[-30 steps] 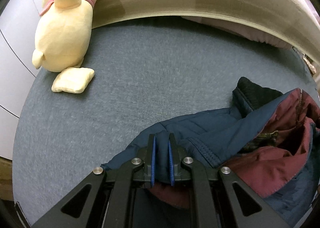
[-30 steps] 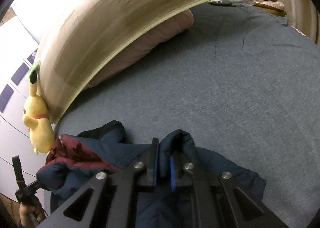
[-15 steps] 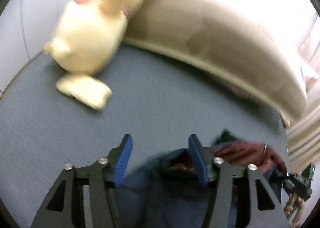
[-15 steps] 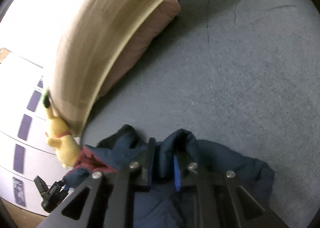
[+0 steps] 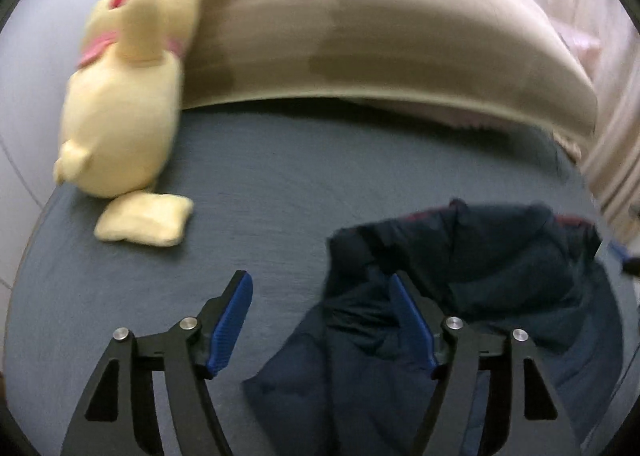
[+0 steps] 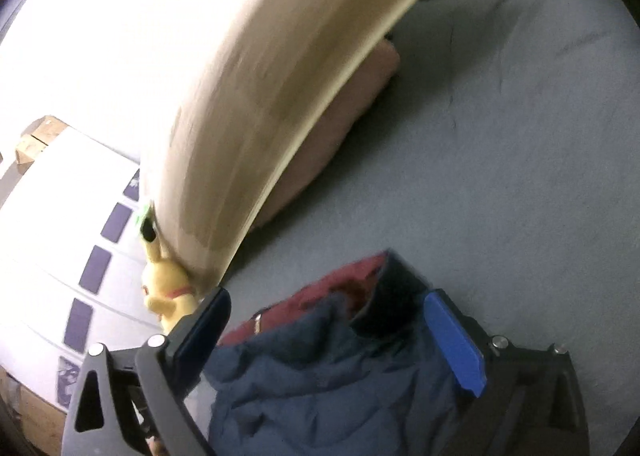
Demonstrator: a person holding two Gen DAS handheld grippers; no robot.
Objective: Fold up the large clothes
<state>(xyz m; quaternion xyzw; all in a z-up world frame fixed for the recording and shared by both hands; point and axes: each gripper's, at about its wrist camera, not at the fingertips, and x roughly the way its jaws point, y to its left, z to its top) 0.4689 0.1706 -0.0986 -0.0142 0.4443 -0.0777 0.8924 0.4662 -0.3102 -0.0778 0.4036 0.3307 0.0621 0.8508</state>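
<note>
A navy padded jacket [image 5: 460, 296] with a maroon lining lies crumpled on the grey bed [image 5: 280, 184]. In the left wrist view my left gripper [image 5: 320, 292] hovers over its left edge, jaws opening, blue pads clear of the cloth; the jacket sits below and behind the right pad. In the right wrist view the jacket [image 6: 320, 368] bunches beneath my right gripper [image 6: 324, 308], whose jaws are opening wide; the fabric lies between the fingers without being pinched. The maroon lining [image 6: 332, 280] shows near the collar.
A yellow plush toy [image 5: 124, 96] leans on the beige headboard [image 5: 360, 36] at the bed's far left, seen small in the right wrist view [image 6: 168, 288]. A pink pillow [image 6: 340, 136] lies under the headboard. White drawers [image 6: 80, 236] stand beside the bed.
Both grippers were shut on jacket folds a second ago. They have let go and spread open, lifting slightly off the cloth, which has dropped back onto the bed.
</note>
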